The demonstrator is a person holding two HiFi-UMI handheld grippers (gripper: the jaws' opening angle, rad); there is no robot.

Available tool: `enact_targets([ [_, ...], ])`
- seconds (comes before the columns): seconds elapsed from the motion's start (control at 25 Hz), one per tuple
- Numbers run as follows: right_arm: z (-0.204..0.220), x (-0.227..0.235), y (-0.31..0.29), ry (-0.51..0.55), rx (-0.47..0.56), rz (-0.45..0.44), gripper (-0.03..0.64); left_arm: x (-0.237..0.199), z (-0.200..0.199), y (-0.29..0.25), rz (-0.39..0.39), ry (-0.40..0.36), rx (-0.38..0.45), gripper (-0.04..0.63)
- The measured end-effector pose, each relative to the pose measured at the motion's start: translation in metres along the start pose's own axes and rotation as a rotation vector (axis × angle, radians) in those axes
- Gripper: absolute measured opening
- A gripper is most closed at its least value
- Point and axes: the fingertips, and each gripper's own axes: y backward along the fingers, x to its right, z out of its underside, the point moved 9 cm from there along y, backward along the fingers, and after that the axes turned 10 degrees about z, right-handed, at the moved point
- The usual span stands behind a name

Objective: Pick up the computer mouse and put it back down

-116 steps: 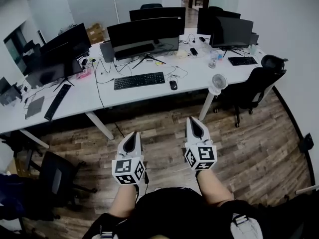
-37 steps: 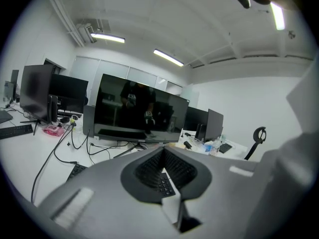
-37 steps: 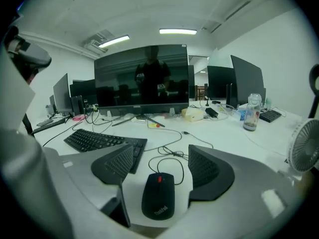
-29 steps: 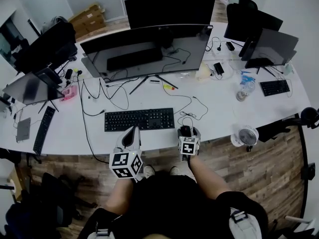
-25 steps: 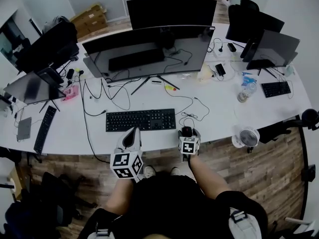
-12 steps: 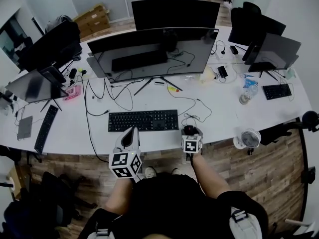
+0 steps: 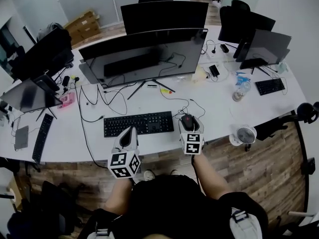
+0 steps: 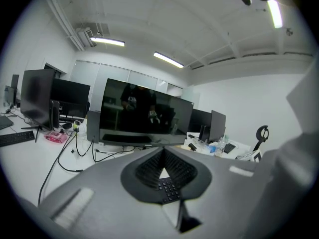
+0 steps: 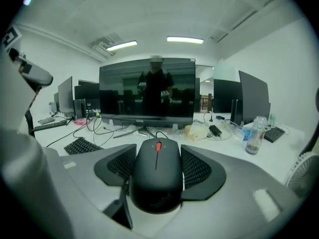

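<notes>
The black computer mouse [image 7: 187, 122] with a red scroll wheel sits between the pads of my right gripper [image 7: 188, 119], lifted above the white desk [image 7: 224, 108]. In the right gripper view the mouse [image 9: 157, 176] fills the gap, and both pads press its sides. These jaws have just been closing, with the mouse between them. Its cable trails towards the monitor [image 7: 144, 54]. My left gripper [image 7: 130, 131] hovers at the desk's front edge below the black keyboard [image 7: 138, 124], jaws together and holding nothing.
Loose cables lie between the keyboard and the monitor stand. A small white fan [image 7: 242, 134] stands at the desk's front right, a water bottle [image 7: 241, 90] behind it. More monitors and a second keyboard [image 7: 269, 86] sit far right; wooden floor lies below.
My right gripper has closed on the mouse and risen with it off the desk. The left gripper has stayed where it was.
</notes>
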Motion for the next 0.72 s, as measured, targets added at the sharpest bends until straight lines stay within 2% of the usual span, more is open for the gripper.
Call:
enact_targets([
  [0.4,-0.109,0.010,0.066,0.026,0.382,0.012,0.277,0.005,-0.004,-0.008,0.034,-0.004,0.016,0.054],
  [0.52,-0.126,0.015,0.083,0.006,0.438,0.023,0.276,0.006,-0.009,-0.007,0.037,-0.022,0.028,0.054],
  [0.72,-0.139,0.020,0.096,-0.019,0.468,0.039,0.276,0.006,-0.014,-0.009,0.040,-0.039,0.035,0.054],
])
